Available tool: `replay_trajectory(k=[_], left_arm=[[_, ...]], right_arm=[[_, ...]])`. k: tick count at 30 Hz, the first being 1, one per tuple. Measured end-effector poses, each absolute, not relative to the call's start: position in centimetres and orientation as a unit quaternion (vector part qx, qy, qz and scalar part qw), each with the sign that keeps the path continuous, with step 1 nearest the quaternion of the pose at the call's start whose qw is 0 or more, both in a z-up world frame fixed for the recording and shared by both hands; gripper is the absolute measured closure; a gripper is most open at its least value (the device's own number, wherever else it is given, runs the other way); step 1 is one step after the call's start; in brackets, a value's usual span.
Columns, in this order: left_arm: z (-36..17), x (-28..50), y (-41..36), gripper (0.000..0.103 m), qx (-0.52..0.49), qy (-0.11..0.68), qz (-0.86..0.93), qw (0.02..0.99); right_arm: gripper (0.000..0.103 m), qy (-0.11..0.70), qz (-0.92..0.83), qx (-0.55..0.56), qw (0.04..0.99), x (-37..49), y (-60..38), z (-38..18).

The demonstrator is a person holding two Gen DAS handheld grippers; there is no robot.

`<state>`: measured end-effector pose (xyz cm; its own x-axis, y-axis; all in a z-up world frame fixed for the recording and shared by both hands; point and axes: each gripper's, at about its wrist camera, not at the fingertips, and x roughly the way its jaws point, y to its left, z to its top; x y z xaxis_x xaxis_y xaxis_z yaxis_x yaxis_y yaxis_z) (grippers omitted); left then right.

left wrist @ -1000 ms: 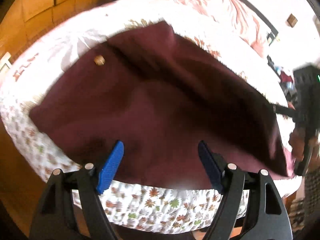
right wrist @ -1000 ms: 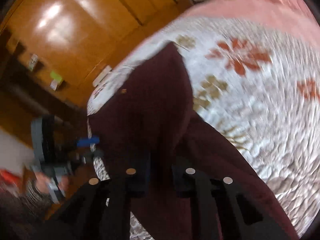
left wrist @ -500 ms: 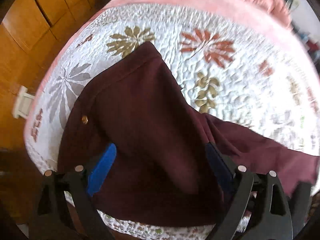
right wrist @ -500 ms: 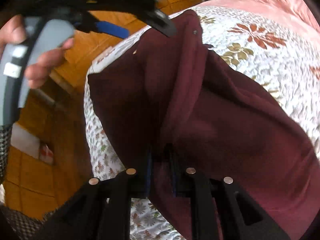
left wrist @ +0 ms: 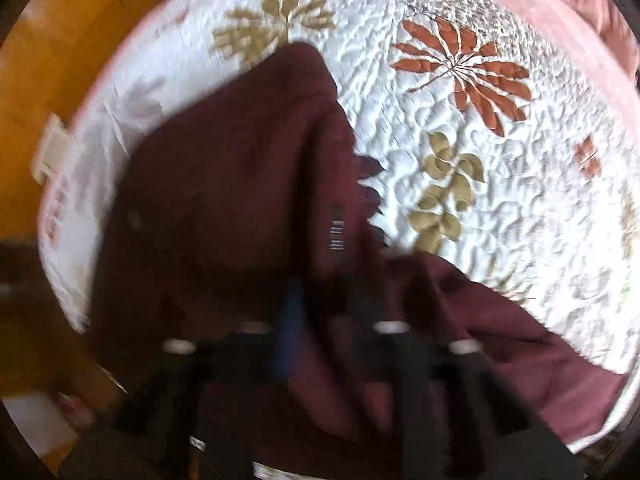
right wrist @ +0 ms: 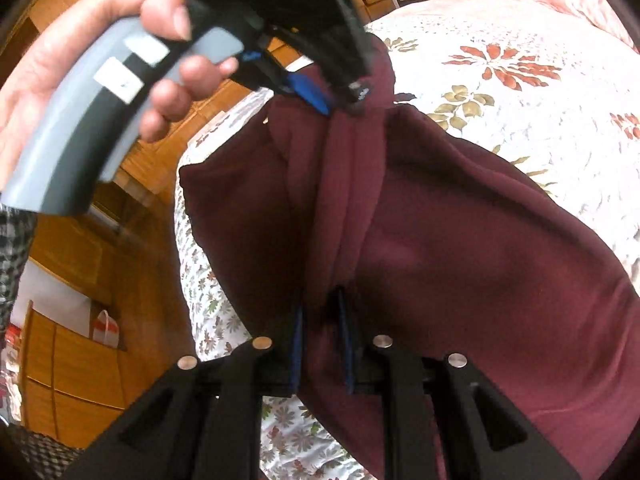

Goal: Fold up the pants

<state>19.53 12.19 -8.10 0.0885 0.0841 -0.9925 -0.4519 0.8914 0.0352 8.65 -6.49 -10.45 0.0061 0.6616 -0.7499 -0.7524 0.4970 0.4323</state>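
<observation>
Where the quilt (left wrist: pixel 500 184) covers the bed, white with rust and olive leaf prints, the pants (right wrist: pixel 460 248) lie across its near edge, maroon, bunched into a ridge down the middle. In the right wrist view the pants fill the frame from 6 to 3 o'clock, with the quilt showing from 12 to 3. Wooden cabinets (right wrist: pixel 72 360) stand at 8 o'clock, beyond the bed's side.

A hand (right wrist: pixel 80 56) at 10 o'clock grips the grey handle of the left gripper (right wrist: pixel 340 100), which points down at the ridge's far end, about 12 o'clock. Its jaws have just been closing and now pinch the pants there, blue pads almost together. The left wrist view is blurred; cloth is gathered between its fingers near 6 o'clock, and a small white label (left wrist: pixel 337 232) shows on the pants at centre.

The right gripper (right wrist: pixel 322 344) is clamped on the ridge's near end at 6 o'clock, a narrow fold of pants between its blue pads.
</observation>
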Motion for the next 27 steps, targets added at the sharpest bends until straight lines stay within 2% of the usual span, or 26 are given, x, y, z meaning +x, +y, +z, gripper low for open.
replay_trajectory(k=[5,13,17,23,27], left_arm=[[-5.7,16.5,12.8,0.093,-0.158,0.598,0.184,0.764],[-2.3,4.9,14.5,0.093,-0.213,0.455,0.215,0.838],[-4.4,-0.7,15.5,0.091,-0.258,0.424,0.238,0.835],[-9.5,-3.1,17.9,0.090,-0.328,0.421,0.222,0.816],[-9.7,-3.5,17.6,0.089,-0.323,0.414,0.225,0.821]], right_arm=[[0.086,0.500,0.500,-0.031,0.707,8.8,-7.0,-10.3],[0.080,0.494,0.505,-0.022,0.708,8.5,-7.7,-9.4],[0.080,0.492,0.506,-0.029,0.708,7.9,-7.8,-9.0],[0.080,0.502,0.490,-0.025,0.712,7.4,-8.9,-8.9],[0.075,0.504,0.476,-0.005,0.721,7.5,-11.0,-8.3]])
